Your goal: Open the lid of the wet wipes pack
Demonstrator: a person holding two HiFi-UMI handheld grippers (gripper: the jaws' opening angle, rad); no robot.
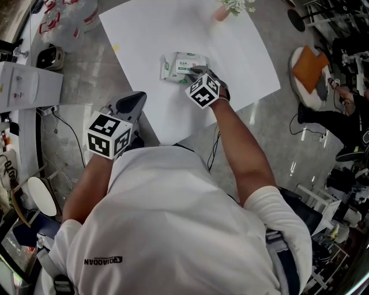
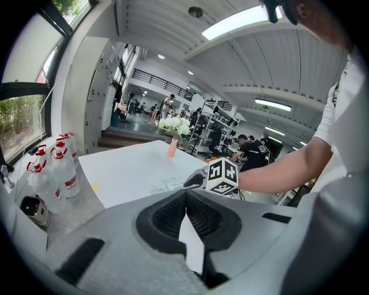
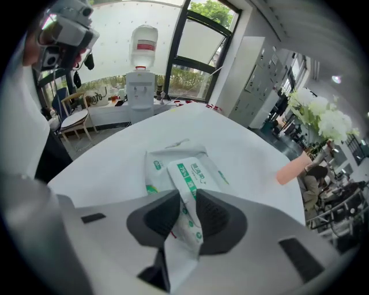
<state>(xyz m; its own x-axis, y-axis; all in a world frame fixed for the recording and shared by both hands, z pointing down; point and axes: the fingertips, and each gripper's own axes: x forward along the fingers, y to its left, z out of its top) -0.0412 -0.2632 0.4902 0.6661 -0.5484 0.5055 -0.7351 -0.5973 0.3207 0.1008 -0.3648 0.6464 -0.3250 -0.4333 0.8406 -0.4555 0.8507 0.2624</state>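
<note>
The white and green wet wipes pack [image 1: 177, 64] lies flat near the middle of the white table [image 1: 248, 52]. In the right gripper view the pack [image 3: 167, 164] has its green-printed lid flap [image 3: 193, 181] lifted off the top, and the flap runs up between the dark pads. My right gripper [image 3: 185, 210] is shut on that flap, and in the head view it [image 1: 195, 73] sits at the pack's right end. My left gripper [image 1: 134, 99] hangs beside the table's near left edge, well away from the pack. Its jaws [image 2: 185, 196] meet with nothing between them.
A pink vase with white flowers [image 1: 223, 10] stands at the table's far edge. Several spray bottles [image 2: 55, 173] stand on the grey surface at the left. A water dispenser [image 3: 141, 69] is by the window. A seated person [image 1: 346, 109] is at the far right.
</note>
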